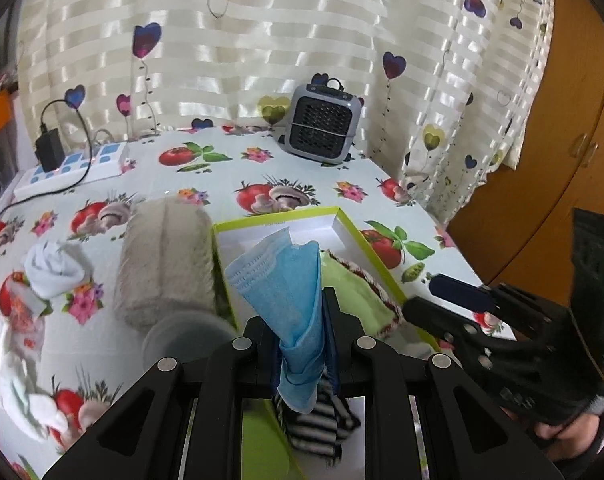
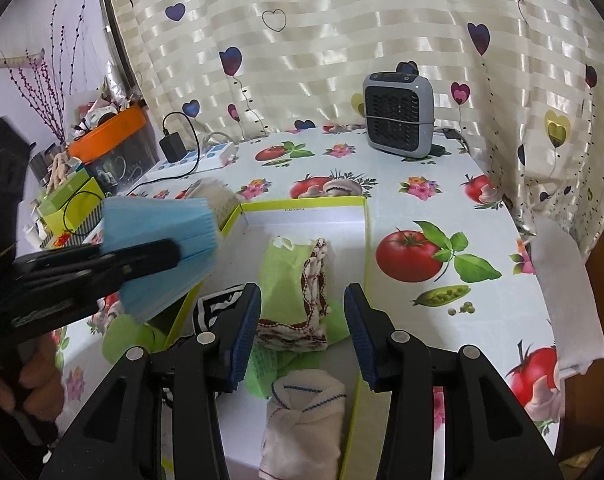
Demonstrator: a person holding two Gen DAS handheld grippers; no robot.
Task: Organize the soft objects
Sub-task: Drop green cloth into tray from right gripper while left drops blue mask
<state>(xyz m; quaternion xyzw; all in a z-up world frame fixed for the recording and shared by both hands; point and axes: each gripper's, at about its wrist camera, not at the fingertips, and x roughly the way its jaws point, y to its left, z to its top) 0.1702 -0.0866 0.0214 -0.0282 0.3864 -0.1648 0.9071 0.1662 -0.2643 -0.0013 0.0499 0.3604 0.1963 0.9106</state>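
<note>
We saw a glossy printed tablecloth (image 2: 441,208), a satiny striped curtain (image 2: 341,20) at the top of the frame, a pleated blue mask (image 1: 280,280) (thin, papery cloth), matt black plastic grippers (image 2: 302,336) and a fuzzy beige roll (image 1: 166,264).

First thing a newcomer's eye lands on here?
The blue face mask pinched in the left gripper, held over the left edge of the lime-rimmed box. Next, the right gripper, open above the green cloth and white sock in that box, and the grey fan at the curtain.
</note>
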